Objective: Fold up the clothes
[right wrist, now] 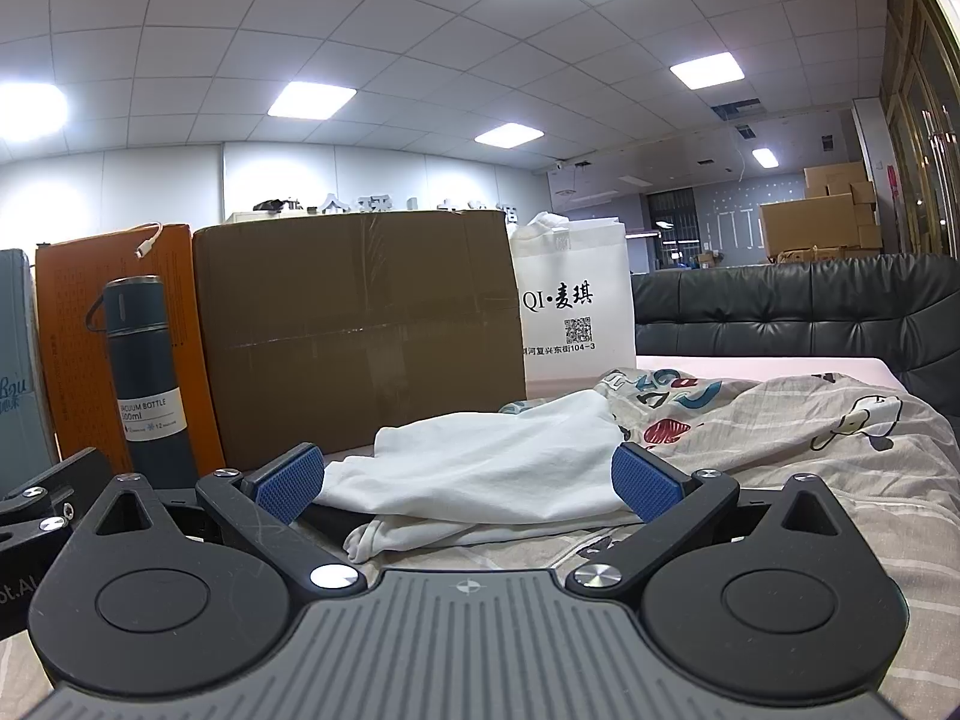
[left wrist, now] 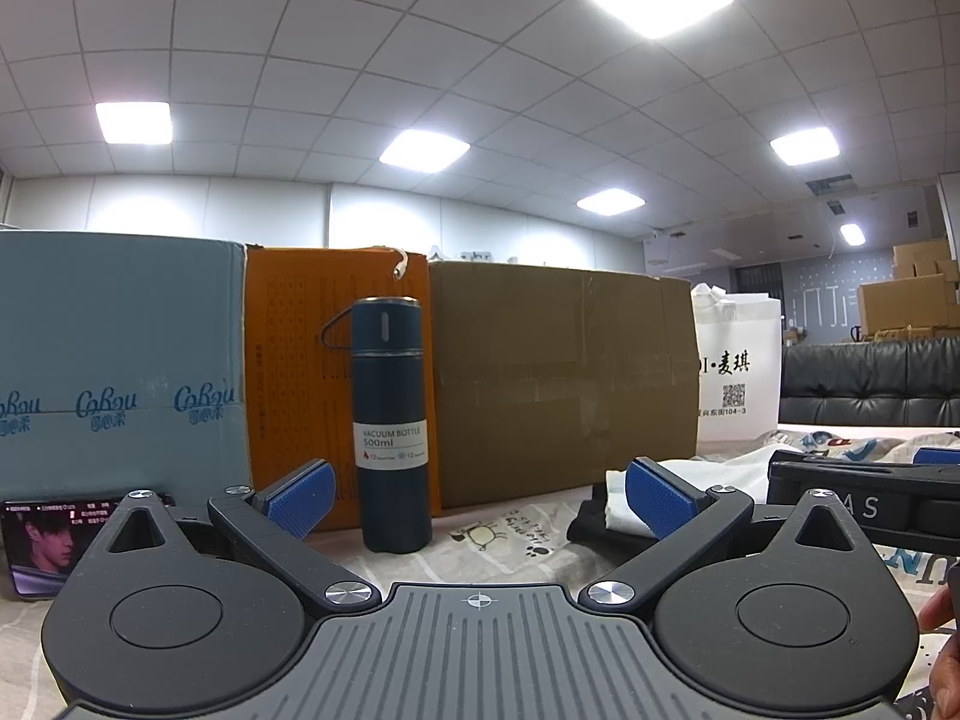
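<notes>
White garment (right wrist: pixel 480 456) lies crumpled on the cartoon-print bedsheet (right wrist: pixel 810 456), its long axis running left to right across the right wrist view, a bunched end drooping toward the camera. Under it lies a dark garment (left wrist: pixel 591 525). The right gripper (right wrist: pixel 471 480) is spread wide, blue pads on either side of the cloth, gripping nothing. The left gripper (left wrist: pixel 480 495) is likewise released, facing a navy vacuum bottle (left wrist: pixel 391 420). Behind stand a brown cardboard box (right wrist: pixel 360 324), an orange box (left wrist: pixel 300 372), a white bag (right wrist: pixel 576 300) and a phone (left wrist: pixel 42 540)
</notes>
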